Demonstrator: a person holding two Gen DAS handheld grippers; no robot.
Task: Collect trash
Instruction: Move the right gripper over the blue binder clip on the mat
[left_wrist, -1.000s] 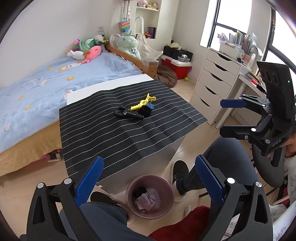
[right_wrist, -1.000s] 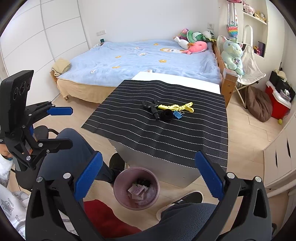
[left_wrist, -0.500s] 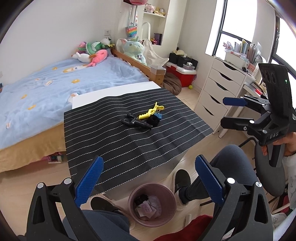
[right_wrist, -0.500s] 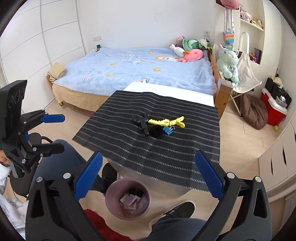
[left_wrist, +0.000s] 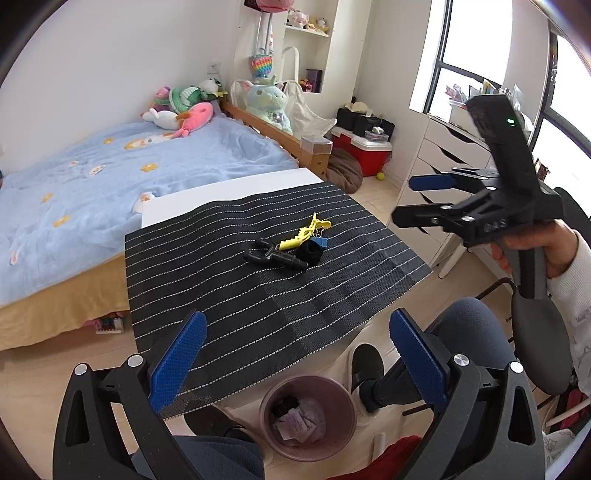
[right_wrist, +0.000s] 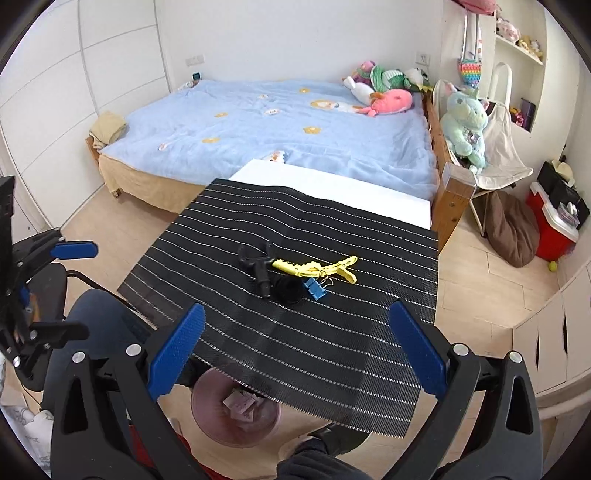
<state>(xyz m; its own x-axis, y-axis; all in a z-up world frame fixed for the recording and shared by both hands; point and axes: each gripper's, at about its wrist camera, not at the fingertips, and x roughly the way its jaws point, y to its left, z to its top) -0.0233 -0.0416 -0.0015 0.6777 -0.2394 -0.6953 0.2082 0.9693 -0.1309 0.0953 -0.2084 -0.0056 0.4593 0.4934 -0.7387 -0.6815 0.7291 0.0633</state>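
Small items lie together mid-table on a black striped mat (left_wrist: 280, 291): a black T-shaped plastic part (left_wrist: 274, 256), a yellow clip (left_wrist: 305, 230), a black round piece (left_wrist: 309, 253) and a blue binder clip (left_wrist: 319, 242). They also show in the right wrist view: the black part (right_wrist: 258, 266), the yellow clip (right_wrist: 314, 268), the round piece (right_wrist: 287, 290), the binder clip (right_wrist: 314, 288). A pink trash bin (left_wrist: 308, 416) with paper inside stands on the floor below the table's near edge. My left gripper (left_wrist: 295, 354) is open and empty over that edge. My right gripper (right_wrist: 295, 350) is open and empty, also seen at right (left_wrist: 424, 199).
A bed with a blue cover (right_wrist: 280, 125) and plush toys stands behind the table. White drawers (left_wrist: 443, 155) stand to the right, with a red cooler (left_wrist: 365, 151) and brown cushion (right_wrist: 511, 229) on the floor. The person's legs and shoes are beside the bin.
Both grippers have moved forward and up toward the table, so the items look nearer. Both stay open and empty. The bin now sits partly under the table edge in the right view.
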